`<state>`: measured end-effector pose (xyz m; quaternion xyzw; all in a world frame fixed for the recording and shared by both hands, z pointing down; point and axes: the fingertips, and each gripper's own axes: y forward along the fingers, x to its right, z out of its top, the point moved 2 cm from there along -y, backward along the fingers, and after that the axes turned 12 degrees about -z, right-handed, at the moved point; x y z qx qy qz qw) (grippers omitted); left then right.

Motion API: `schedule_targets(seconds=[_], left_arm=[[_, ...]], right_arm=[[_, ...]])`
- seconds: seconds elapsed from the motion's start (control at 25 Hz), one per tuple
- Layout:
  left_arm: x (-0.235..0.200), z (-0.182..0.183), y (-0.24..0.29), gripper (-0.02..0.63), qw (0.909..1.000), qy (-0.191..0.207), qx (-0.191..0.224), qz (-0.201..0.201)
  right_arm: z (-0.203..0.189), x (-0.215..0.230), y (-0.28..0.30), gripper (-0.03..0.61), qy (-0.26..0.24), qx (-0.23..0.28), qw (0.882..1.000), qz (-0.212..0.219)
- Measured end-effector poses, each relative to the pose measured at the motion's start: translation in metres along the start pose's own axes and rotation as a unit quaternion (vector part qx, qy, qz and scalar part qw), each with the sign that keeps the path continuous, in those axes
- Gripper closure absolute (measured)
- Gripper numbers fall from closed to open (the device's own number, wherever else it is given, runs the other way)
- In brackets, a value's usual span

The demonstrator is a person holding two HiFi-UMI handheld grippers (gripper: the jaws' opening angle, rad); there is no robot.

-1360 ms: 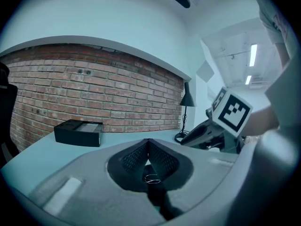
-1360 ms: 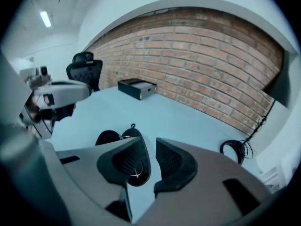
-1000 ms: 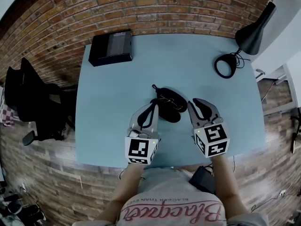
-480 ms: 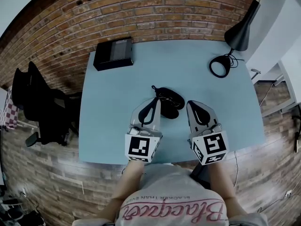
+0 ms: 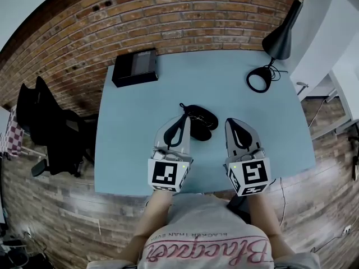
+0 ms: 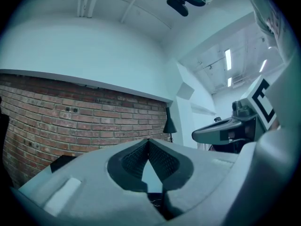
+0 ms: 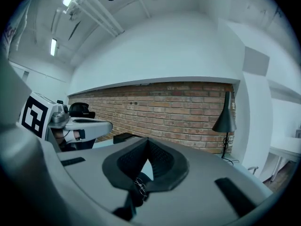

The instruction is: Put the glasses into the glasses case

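Glasses cannot be told apart from the dark glasses case, which lies mid-table with its long axis run from far left to near right. The left gripper and right gripper are held closed on nothing near the front edge. If placing is judged unfinished, opened jaws would be needed.

Glasses case at table centre, box behind left, lamp behind right
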<state>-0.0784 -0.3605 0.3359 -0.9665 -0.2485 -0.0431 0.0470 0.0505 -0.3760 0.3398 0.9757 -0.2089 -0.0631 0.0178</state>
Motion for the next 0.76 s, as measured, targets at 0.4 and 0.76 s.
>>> schedule_targets(seconds=[0.4,0.76], left_arm=[[0.0058,0.0042,-0.0042,0.609,1.0000,0.006,0.005,-0.002],[0.0053,0.0073,-0.0060,0.609,0.9999,0.010,0.005,-0.003]], right_arm=[[0.0035,-0.0034,-0.0059,0.571,-0.007,0.009,1.000,0.001],[0.0049,-0.0038,-0.0055,0.571,-0.010,0.010,1.000,0.000]])
